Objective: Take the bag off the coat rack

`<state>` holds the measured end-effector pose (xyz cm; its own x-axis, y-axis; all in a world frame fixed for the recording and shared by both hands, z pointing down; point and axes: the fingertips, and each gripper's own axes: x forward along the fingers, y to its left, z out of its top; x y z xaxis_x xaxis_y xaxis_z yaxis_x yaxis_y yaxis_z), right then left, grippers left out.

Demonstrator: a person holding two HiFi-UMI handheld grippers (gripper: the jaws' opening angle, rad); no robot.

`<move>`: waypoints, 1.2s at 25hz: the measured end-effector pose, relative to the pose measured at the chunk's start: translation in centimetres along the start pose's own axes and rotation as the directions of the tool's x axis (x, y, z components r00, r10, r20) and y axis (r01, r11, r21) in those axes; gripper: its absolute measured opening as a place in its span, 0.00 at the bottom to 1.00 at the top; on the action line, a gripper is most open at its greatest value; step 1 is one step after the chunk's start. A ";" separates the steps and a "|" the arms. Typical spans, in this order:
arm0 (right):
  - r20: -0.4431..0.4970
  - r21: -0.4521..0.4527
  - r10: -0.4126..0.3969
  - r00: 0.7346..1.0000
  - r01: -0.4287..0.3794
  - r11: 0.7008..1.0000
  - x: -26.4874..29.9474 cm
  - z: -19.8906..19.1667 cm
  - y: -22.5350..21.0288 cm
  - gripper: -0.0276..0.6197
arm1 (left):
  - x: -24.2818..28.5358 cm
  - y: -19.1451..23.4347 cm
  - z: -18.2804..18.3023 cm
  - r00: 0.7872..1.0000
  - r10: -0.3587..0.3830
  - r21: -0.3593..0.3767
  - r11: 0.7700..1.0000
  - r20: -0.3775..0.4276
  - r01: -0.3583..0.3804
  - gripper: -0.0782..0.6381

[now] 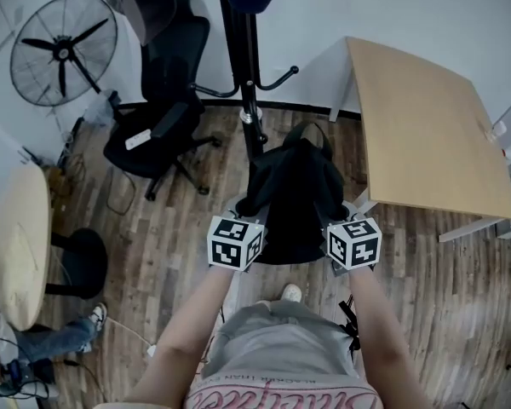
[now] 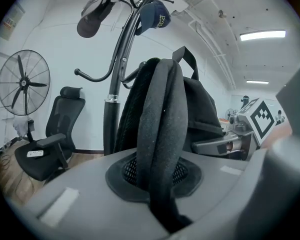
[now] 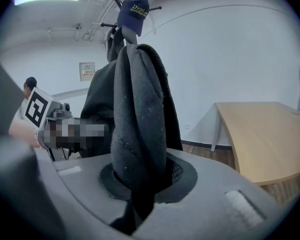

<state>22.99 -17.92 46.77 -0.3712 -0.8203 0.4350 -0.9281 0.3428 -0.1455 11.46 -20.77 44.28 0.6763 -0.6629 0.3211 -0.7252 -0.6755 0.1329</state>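
Fan (image 1: pixel 63 49): one, standing, far left.
Office chair (image 1: pixel 157 126): one, black.
Coat rack (image 1: pixel 245 75): one, black pole.
Caps (image 2: pixel 92 16): two, on the top hooks.
Left gripper (image 1: pixel 241 216): one, clamped on a shoulder strap (image 2: pixel 160 129).
Bag (image 1: pixel 294 194): one, black, slung between both grippers, just before the pole.
Right gripper (image 1: pixel 347 218): one, clamped on the other strap (image 3: pixel 137 124).
Desk (image 1: pixel 426 135): one, wooden.

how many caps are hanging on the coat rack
2. In the left gripper view, a grey cap hangs from an upper left hook of the black metal coat rack, and a navy blue cap hangs just right of the pole top. Another could be hidden behind.
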 end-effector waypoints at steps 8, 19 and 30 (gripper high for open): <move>0.052 0.027 -0.124 0.991 0.122 0.992 -3.9 1.8 -2.5 0.11 | 1.7 -3.5 3.2 0.993 -0.116 0.059 0.992 0.026 0.114 0.19; 0.143 0.035 -0.260 0.955 0.258 0.966 -9.2 5.8 -5.2 0.11 | 2.8 -8.1 9.3 0.967 -0.233 0.159 0.964 0.106 0.215 0.19; 0.319 -0.007 -0.320 0.892 0.340 0.940 -14.1 11.1 -5.7 0.10 | 1.6 -11.4 15.8 0.923 -0.299 0.248 0.939 0.240 0.239 0.19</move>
<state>33.21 -13.36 31.59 -0.0432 -0.9875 0.1514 -0.9988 0.0463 0.0169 22.82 -19.27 28.45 0.8724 -0.4878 0.0314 -0.4870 -0.8729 -0.0307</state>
